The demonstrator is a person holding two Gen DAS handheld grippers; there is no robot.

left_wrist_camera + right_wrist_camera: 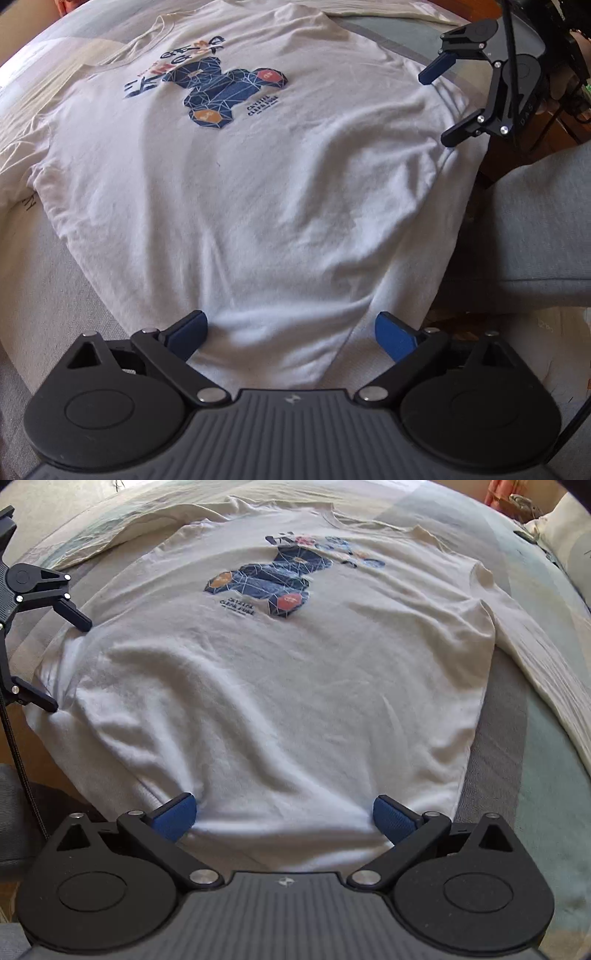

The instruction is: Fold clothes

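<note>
A white T-shirt (258,192) (280,686) lies spread face up on the bed, its blue and orange print (218,92) (269,583) and its collar on the far side. My left gripper (291,339) (64,662) stands open at one corner of the near hem, its blue pads (188,338) on either side of the cloth edge. My right gripper (283,818) (439,107) stands open at the other hem corner, pads (393,819) resting on or just above the fabric. Neither pair of fingers pinches the cloth.
The bed cover (535,746) (40,280) is grey and pale teal. A grey fabric mass (539,221), perhaps a person's leg, sits beside the bed edge. A pillow (569,535) lies at the far right. A black cable (22,775) hangs by the left gripper.
</note>
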